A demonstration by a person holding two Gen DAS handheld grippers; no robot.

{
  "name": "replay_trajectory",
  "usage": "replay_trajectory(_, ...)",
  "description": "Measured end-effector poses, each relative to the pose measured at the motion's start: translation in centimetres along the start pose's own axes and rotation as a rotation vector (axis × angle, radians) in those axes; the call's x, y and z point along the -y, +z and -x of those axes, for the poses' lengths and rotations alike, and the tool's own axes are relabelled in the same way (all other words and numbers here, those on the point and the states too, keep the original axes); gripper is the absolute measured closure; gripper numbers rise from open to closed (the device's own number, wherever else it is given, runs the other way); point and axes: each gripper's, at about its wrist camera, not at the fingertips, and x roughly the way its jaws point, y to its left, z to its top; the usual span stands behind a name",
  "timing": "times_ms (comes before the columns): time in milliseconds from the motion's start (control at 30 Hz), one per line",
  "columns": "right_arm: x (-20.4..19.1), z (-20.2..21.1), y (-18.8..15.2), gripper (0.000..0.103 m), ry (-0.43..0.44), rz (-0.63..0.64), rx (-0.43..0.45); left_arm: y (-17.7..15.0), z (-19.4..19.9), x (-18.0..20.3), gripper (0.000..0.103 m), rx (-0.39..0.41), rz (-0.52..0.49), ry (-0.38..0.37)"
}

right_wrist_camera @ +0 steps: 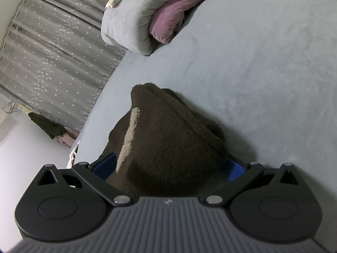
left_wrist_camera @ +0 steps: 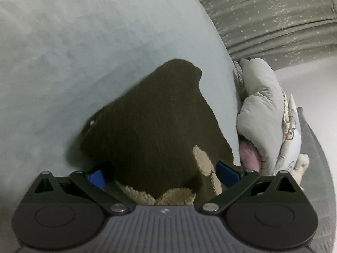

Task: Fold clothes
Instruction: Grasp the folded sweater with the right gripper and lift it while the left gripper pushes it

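A dark brown fleece garment [left_wrist_camera: 151, 126] with a cream fleecy lining [left_wrist_camera: 202, 162] lies on the pale blue bed [left_wrist_camera: 84, 52]. In the left wrist view it fills the space between my left gripper's [left_wrist_camera: 162, 175] blue pads [left_wrist_camera: 96, 177], which stand wide apart. The garment also shows in the right wrist view [right_wrist_camera: 168, 147], bunched up between my right gripper's [right_wrist_camera: 170, 166] blue pads [right_wrist_camera: 236, 168], also wide apart, with a cream strip [right_wrist_camera: 128, 139] showing. The cloth hides the fingertips of both grippers, so I cannot see any grip on it.
A rolled grey quilt [right_wrist_camera: 126, 25] with a purple lining [right_wrist_camera: 168, 21] lies at the bed's edge; it also shows in the left wrist view [left_wrist_camera: 261, 109]. Grey star-patterned curtains [right_wrist_camera: 52, 52] hang beyond. Dark and pink clothes [right_wrist_camera: 48, 126] lie on the floor.
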Motion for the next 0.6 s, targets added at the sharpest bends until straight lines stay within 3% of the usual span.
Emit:
replay_trajectory(467, -0.5, -1.0, -0.3, 0.000, -0.049, -0.048, 0.055, 0.5, -2.2, 1.0, 0.001, 0.060, -0.029, 0.023)
replay_trajectory(533, -1.3, -1.6, -0.5, 0.000, -0.082, 0.006, 0.048, 0.2, -2.2, 1.3, 0.001, 0.070, -0.062, 0.033)
replay_trajectory(600, -2.4, -2.4, -0.7, 0.000, -0.125, 0.092, 0.033, -0.2, -2.0, 1.7, 0.008, 0.080, -0.115, 0.062)
